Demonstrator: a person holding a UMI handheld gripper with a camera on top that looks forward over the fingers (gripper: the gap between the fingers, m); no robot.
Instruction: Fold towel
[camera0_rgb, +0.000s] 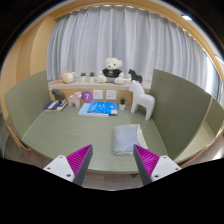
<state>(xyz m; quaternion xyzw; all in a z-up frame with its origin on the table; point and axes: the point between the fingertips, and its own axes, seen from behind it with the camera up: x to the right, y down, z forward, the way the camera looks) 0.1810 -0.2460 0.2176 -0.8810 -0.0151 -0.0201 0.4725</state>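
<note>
A light blue-grey towel (127, 138) lies folded in a rectangle on the olive-green table (70, 135), just ahead of my right finger. My gripper (113, 158) hangs above the table's near edge, open, with nothing between the two magenta pads (80, 158). The towel is a little ahead and to the right of the gap between the fingers.
At the far side of the table stand a white toy horse (144, 100), a blue book (97, 108), small boxes (57, 103) and a white teddy bear (113, 69) on the sill. Green partition panels (182, 105) flank both sides. Curtains hang behind.
</note>
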